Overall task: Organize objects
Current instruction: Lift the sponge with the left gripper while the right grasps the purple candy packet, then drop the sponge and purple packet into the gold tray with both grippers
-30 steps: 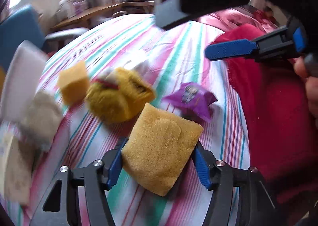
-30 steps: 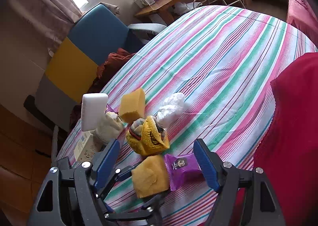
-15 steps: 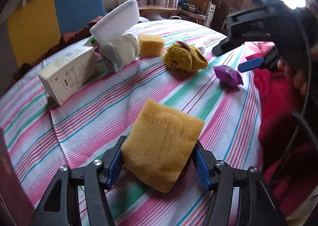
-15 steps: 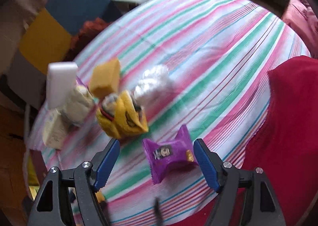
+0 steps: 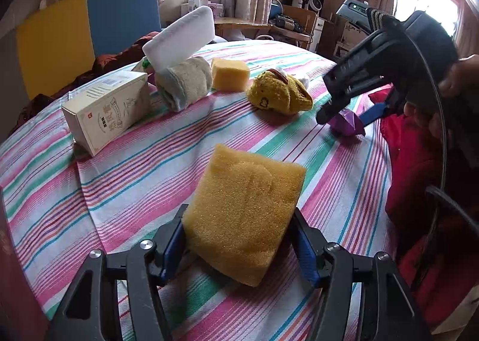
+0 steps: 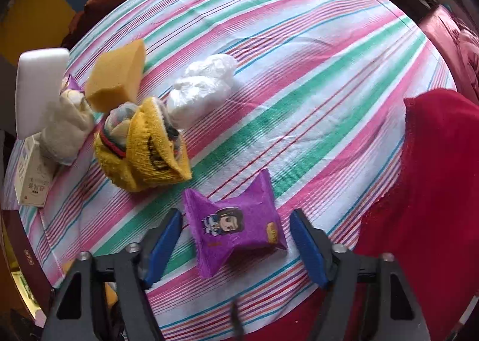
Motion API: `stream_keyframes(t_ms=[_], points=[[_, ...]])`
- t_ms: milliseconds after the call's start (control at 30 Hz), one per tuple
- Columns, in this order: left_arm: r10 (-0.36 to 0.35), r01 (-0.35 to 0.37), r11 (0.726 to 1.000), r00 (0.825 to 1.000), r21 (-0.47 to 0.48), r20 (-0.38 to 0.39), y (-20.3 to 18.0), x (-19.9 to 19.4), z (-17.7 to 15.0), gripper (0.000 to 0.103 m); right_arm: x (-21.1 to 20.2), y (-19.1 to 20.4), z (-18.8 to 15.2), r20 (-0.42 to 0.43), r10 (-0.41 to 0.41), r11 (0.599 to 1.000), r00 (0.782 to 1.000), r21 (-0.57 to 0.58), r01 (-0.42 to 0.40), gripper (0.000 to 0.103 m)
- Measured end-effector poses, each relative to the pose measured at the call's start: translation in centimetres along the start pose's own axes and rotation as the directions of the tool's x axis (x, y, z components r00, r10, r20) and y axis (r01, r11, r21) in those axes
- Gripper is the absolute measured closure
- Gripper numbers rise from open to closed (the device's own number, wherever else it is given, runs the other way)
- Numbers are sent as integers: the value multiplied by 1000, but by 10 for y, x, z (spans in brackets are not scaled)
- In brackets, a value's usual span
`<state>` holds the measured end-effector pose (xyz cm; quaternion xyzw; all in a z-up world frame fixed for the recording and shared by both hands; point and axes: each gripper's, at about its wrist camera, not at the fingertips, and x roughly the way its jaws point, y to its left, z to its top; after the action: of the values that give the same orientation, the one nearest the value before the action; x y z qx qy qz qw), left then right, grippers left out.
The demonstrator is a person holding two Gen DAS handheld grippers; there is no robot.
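Between your left gripper's [image 5: 239,246] 2 blue pads sits a yellow sponge [image 5: 244,221], clamped on both sides and held just above the striped tablecloth [image 5: 143,173]. Your right gripper [image 6: 235,246] has its fingers spread wide, with a purple snack packet [image 6: 235,225] lying flat on the cloth between them, touching neither pad. Just beyond the packet is a yellow knitted pouch [image 6: 143,146] stuffed with small items, and a crumpled white plastic bag [image 6: 200,90] lies right beside it. Farther back you have a second yellow sponge block [image 5: 230,74], a rolled grey towel [image 5: 184,83] with a white foam block [image 5: 179,38] leaning on top, and a cream carton [image 5: 104,110] next to the towel.
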<state>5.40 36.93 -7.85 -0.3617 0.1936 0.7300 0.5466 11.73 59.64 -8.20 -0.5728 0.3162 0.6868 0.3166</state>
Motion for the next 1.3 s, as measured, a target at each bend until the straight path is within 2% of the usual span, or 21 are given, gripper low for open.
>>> stream_keyframes(t_ms=[200,300,433,600,733,867,967,1033,1133,1233,1300], points=[[-16,17,999,1000,-42,13,7,-4,-2,46,-7,19,-13,53,-3,992,999,-125,10,57],[-10,10,998,1000,-55,9,9,-10,-4,47,-15,28,-23,89,65,977,994,-209,-45,57],[-6,4,995,1000,-98,-13,9,-25,-7,47,-22,42,-32,88,156,947,984,-298,-123,57],[34,-30,995,998,-95,46,5,-63,-5,47,-31,53,-30,90,216,921,972,-349,-173,57],[86,-73,986,993,-152,81,23,-97,-5,46,-32,72,-32,67,273,895,960,-384,-227,57],[163,-132,966,978,-223,128,49,-134,-10,46,-50,117,-51,56,359,837,932,-461,-295,57],[237,-188,941,959,-283,153,74,-164,-20,45,-65,164,-70,38,406,775,913,-544,-322,57],[296,-233,914,943,-333,151,94,-182,-28,45,-75,192,-82,26,436,740,900,-579,-342,57],[378,-289,855,915,-430,137,130,-209,-43,45,-86,239,-103,-14,475,670,880,-643,-372,57],[429,-300,797,892,-524,143,161,-238,-59,45,-87,282,-118,-63,489,608,870,-691,-391,57],[483,-333,756,865,-564,136,181,-256,-70,45,-87,310,-128,-86,487,575,869,-718,-393,57]])
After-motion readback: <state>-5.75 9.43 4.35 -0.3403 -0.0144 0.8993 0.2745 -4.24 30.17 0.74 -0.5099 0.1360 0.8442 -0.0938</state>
